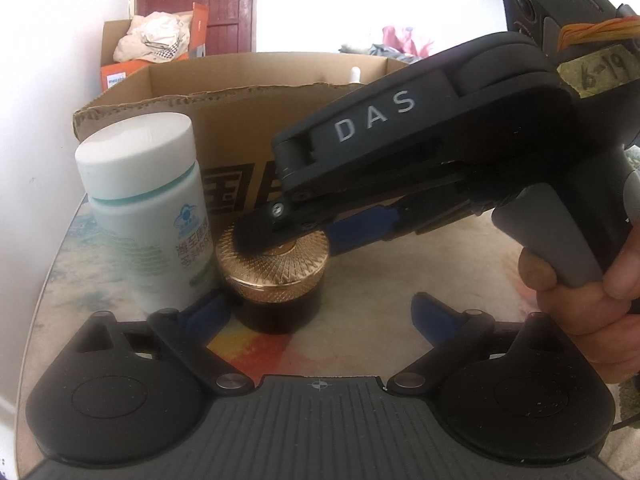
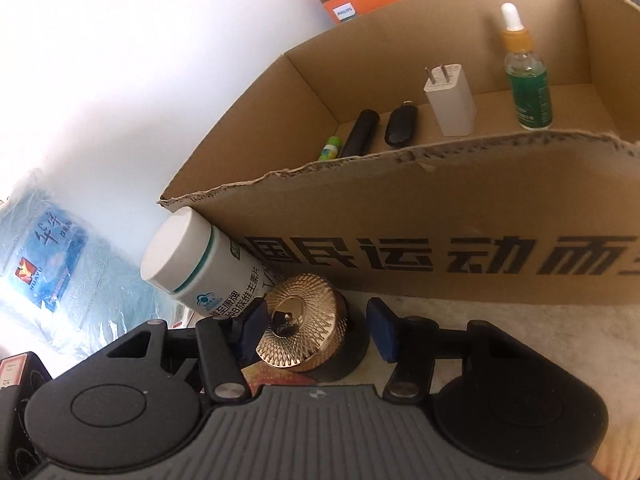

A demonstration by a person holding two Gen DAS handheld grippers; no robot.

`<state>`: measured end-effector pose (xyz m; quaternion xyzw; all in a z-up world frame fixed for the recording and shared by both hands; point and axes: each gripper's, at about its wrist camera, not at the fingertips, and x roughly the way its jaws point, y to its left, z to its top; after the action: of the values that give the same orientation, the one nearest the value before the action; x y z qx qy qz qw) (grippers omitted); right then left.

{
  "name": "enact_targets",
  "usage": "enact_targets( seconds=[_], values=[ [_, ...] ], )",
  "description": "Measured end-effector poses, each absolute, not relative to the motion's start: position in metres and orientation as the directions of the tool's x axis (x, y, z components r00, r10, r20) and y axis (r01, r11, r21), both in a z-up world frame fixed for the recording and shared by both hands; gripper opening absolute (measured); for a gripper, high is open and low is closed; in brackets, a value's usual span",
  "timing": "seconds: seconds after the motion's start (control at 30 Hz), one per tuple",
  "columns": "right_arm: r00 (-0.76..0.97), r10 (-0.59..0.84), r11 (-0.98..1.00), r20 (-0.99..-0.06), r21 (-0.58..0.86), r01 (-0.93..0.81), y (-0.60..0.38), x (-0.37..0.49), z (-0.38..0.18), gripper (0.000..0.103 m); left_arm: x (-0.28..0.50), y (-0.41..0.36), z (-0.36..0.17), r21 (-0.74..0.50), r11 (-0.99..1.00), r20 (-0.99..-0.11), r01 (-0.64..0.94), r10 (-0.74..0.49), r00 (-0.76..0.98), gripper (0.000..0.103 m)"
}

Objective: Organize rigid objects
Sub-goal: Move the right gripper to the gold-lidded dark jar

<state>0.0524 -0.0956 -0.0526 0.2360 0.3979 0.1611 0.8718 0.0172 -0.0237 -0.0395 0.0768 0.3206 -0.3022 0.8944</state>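
The right gripper [image 2: 318, 328] brackets the gold-lidded jar [image 2: 304, 320], its left pad [image 2: 250, 330] at the lid and its right pad apart, so nothing is clamped. The left gripper [image 1: 320, 312] gapes wide just near the jar (on the table). A white bottle [image 1: 148, 208] stands left, the cardboard box [image 2: 440, 208] beyond.

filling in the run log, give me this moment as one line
right gripper: open around gold-lidded jar | left gripper: open, empty | white bottle: beside jar | cardboard box: behind
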Motion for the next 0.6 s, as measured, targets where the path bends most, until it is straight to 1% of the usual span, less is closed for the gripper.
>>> enact_targets(
  seconds=[0.1,0.23,0.4,0.6],
  values=[
    [0.629,0.466,0.844,-0.623,0.526,-0.104,-0.093,0.049,-0.051,0.057,0.016,-0.026,-0.038,-0.061,0.804,-0.621,0.591,-0.495,0.608,0.098],
    [0.629,0.456,0.848,-0.629,0.522,-0.093,-0.102,0.044,-0.052,0.057,0.009,-0.028,-0.036,-0.088,0.772,-0.619,0.630,-0.538,0.572,0.098],
    [0.647,0.419,0.852,-0.637,0.522,-0.038,-0.129,0.018,-0.049,0.057,-0.008,-0.045,-0.035,-0.109,0.701,-0.622,0.705,-0.601,0.501,0.098],
    [0.677,0.372,0.837,-0.635,0.545,0.051,-0.168,-0.027,-0.048,0.058,-0.035,-0.072,-0.035,-0.092,0.610,-0.627,0.787,-0.650,0.430,0.098]
  ],
)
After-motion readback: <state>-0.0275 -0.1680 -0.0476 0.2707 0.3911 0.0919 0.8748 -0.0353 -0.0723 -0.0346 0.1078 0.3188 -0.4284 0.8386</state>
